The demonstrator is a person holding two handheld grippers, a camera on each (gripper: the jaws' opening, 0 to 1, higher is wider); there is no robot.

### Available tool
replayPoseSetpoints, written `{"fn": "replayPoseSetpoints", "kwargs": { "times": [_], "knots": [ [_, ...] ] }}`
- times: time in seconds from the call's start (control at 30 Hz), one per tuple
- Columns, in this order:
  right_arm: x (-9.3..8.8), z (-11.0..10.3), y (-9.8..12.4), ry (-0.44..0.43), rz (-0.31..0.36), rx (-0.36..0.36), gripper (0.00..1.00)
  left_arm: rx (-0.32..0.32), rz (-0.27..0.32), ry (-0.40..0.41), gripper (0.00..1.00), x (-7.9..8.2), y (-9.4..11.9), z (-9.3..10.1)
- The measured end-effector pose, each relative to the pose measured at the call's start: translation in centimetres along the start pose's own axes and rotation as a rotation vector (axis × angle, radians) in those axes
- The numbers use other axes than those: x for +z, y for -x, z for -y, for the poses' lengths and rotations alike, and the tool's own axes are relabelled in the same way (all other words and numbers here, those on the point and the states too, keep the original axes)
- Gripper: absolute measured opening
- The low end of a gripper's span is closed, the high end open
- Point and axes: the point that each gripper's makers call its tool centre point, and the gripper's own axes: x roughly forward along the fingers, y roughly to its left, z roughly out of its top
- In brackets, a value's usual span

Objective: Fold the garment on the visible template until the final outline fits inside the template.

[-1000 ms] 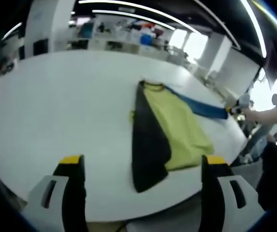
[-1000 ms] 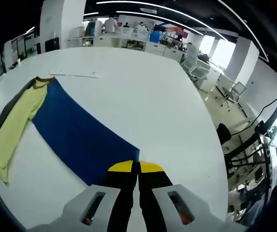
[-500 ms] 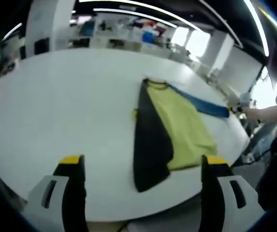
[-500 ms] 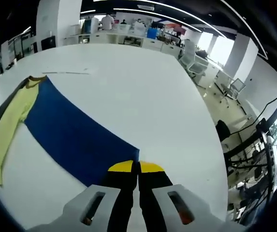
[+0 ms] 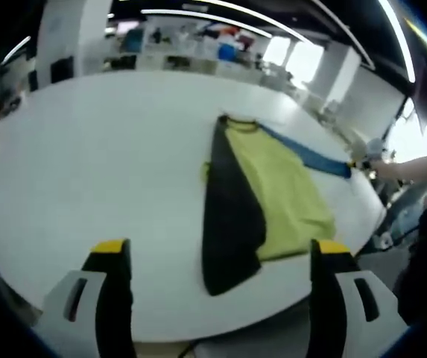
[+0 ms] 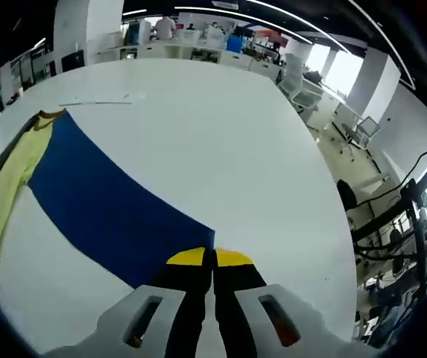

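Note:
A garment with a yellow-green body, a black side panel and a blue panel lies on the white table. My left gripper stands open near the table's front edge, its jaws far apart with nothing between them. My right gripper is shut on the blue panel, pulling it out taut from the yellow part. In the left gripper view the right gripper shows at the far right with a person's hand behind it.
A thin pale strip lies on the table beyond the garment. Office desks, chairs and pillars stand past the table's far and right edges. A dark-clothed person stands at the right of the left gripper view.
The right gripper has drawn the blue panel further out, so it looks longer and the yellow part sits closer to the view's left edge. The left gripper has hardly moved.

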Motion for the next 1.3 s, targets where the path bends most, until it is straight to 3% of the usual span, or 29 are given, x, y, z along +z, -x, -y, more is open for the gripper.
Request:
{"fn": "replayPoseSetpoints", "kwargs": {
  "times": [0.83, 1.3],
  "knots": [
    [-1.5, -0.1, -1.2, 0.018, -0.074, 0.004, 0.03, 0.003, -0.004, 0.013, 0.95, 0.0, 0.0, 0.1],
    [-1.7, 1.4, -0.4, -0.006, -0.081, -0.048, 0.04, -0.006, -0.005, 0.002, 0.95, 0.1, 0.0, 0.3]
  ]
}}
